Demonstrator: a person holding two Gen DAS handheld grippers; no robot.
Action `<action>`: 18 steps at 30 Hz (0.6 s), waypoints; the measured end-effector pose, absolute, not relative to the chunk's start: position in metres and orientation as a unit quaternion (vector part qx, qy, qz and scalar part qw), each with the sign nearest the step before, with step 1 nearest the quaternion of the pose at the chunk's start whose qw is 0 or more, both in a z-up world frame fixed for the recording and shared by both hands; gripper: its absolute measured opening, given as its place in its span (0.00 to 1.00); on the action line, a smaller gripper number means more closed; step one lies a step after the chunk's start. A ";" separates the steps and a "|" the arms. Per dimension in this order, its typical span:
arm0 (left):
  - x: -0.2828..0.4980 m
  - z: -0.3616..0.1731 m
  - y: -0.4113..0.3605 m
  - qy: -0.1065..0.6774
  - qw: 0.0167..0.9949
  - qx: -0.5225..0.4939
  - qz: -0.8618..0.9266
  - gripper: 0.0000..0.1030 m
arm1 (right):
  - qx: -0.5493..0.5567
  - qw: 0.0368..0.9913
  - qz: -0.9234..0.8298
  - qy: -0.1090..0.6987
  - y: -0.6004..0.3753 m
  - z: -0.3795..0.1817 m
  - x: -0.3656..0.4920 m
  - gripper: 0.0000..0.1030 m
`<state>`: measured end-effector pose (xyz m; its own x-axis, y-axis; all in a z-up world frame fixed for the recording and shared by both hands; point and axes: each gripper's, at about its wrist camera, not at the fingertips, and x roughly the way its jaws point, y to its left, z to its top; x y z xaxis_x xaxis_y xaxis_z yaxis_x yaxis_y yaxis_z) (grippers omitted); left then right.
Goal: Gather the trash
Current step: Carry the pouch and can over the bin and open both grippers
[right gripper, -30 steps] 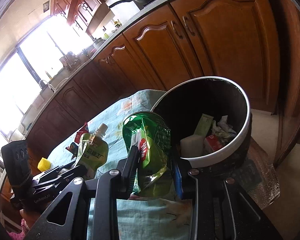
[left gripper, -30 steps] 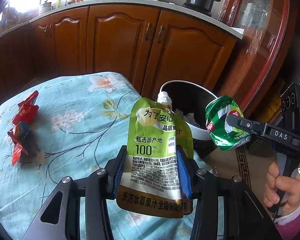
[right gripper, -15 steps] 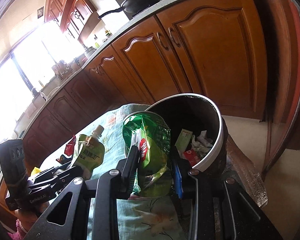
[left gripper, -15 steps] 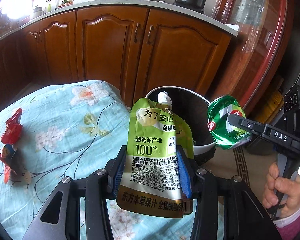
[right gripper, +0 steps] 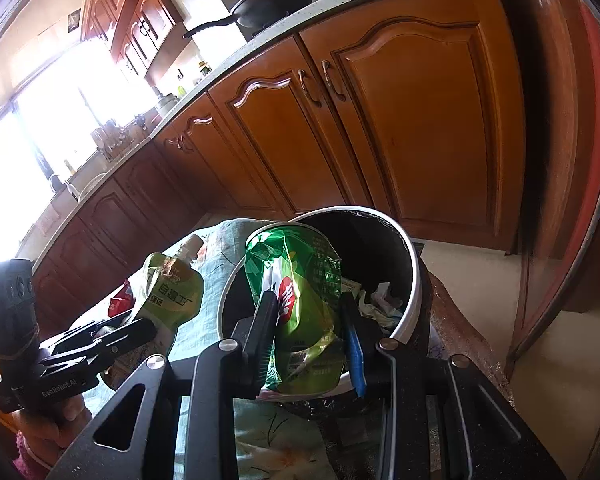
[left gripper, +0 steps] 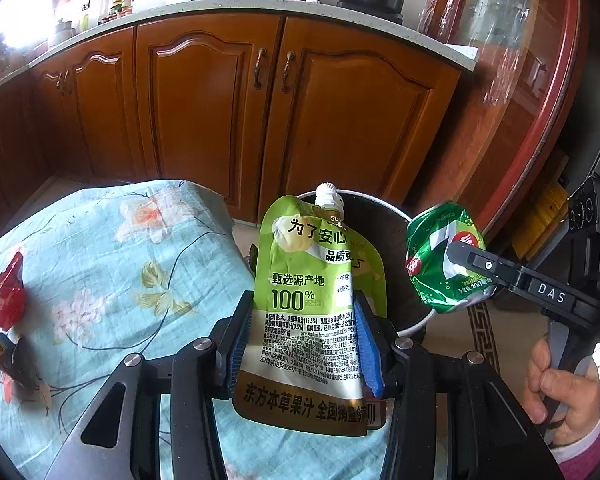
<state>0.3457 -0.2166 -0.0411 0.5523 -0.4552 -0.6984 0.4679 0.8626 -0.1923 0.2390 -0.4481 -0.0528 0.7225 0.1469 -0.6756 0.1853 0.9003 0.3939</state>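
Note:
My left gripper (left gripper: 302, 340) is shut on a green juice pouch (left gripper: 312, 304) with a white cap, held upright in front of the trash bin (left gripper: 416, 320). The pouch (right gripper: 172, 292) and left gripper (right gripper: 112, 336) also show at the left of the right wrist view. My right gripper (right gripper: 306, 336) is shut on a crushed green soda can (right gripper: 300, 292), held over the near rim of the white-rimmed black bin (right gripper: 414, 280). That can (left gripper: 440, 256) hangs at the bin's right side in the left wrist view, clamped by the right gripper (left gripper: 472, 268). Paper scraps (right gripper: 380, 300) lie inside the bin.
A table with a blue floral cloth (left gripper: 100, 264) lies left of the bin, with red wrappers (left gripper: 6, 300) near its left edge. Wooden kitchen cabinets (left gripper: 260, 112) stand behind, with a pan and a pot on the counter. A hand (left gripper: 560, 392) grips the right tool's handle.
Both grippers have shifted along toward the bin with their loads; the red wrappers slid toward the left edge of the left wrist view. The bin looks smaller and farther in the right wrist view.

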 end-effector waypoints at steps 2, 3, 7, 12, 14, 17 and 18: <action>0.352 -0.042 -0.222 0.395 0.881 0.011 -0.260 0.43 | 0.222 0.901 -0.013 0.373 -0.450 -0.053 0.240 0.31; 0.354 -0.042 -0.225 0.396 0.881 0.012 -0.260 0.43 | 0.221 0.901 -0.014 0.374 -0.451 -0.054 0.242 0.31; 0.364 -0.044 -0.235 0.398 0.880 0.017 -0.260 0.43 | 0.216 0.898 -0.022 0.382 -0.454 -0.056 0.245 0.31; 0.379 -0.047 -0.248 0.402 0.879 0.022 -0.255 0.44 | 0.208 0.896 -0.027 0.391 -0.459 -0.060 0.253 0.31; 0.385 -0.049 -0.253 0.407 0.877 0.021 -0.253 0.44 | 0.203 0.895 -0.030 0.396 -0.460 -0.061 0.258 0.31; 0.393 -0.052 -0.260 0.413 0.875 0.021 -0.250 0.44 | 0.197 0.893 -0.031 0.403 -0.461 -0.063 0.263 0.31; 0.395 -0.053 -0.263 0.414 0.875 0.022 -0.250 0.44 | 0.195 0.892 -0.032 0.406 -0.461 -0.063 0.266 0.31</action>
<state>0.3953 -0.2627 -0.0533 0.5326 -0.4191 -0.7353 0.4554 0.8742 -0.1683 0.2656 -0.4614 -0.0633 0.6682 0.1009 -0.7371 0.2152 0.9222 0.3212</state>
